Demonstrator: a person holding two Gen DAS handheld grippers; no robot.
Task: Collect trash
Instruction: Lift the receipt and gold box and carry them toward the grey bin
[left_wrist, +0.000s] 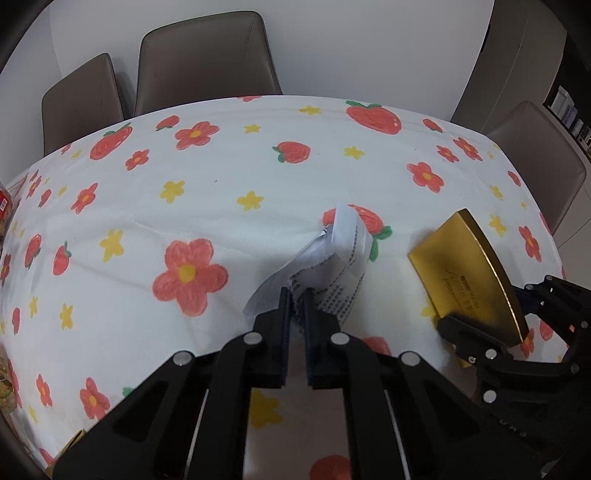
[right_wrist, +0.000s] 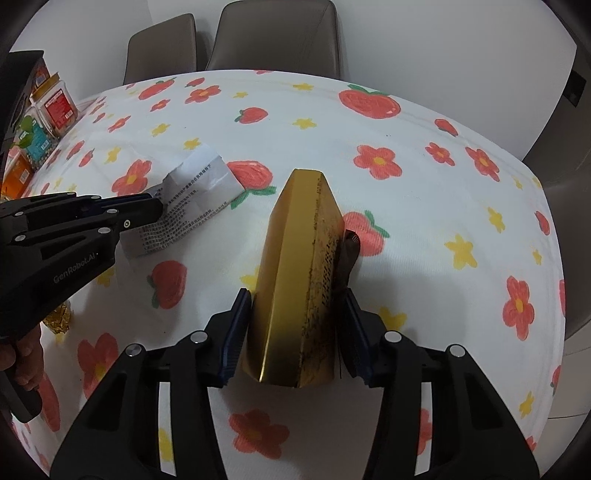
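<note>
A crumpled white paper (left_wrist: 343, 240) with printed text lies on the flowered tablecloth (left_wrist: 221, 166). My left gripper (left_wrist: 295, 295) is shut on its near edge. The right wrist view shows the same paper (right_wrist: 199, 181) pinched at the tip of the left gripper (right_wrist: 159, 206). A long gold box (right_wrist: 295, 240) stands on its edge between the pads of my right gripper (right_wrist: 295, 295), which press on its two sides. In the left wrist view the gold box (left_wrist: 461, 266) sits to the right of the paper.
Snack jars (right_wrist: 55, 103) stand at the table's left edge. A gold crinkled wrapper (right_wrist: 57, 321) lies near a person's hand (right_wrist: 26, 362). Brown chairs (left_wrist: 207, 55) line the far side, and another chair (left_wrist: 535, 155) stands at the right.
</note>
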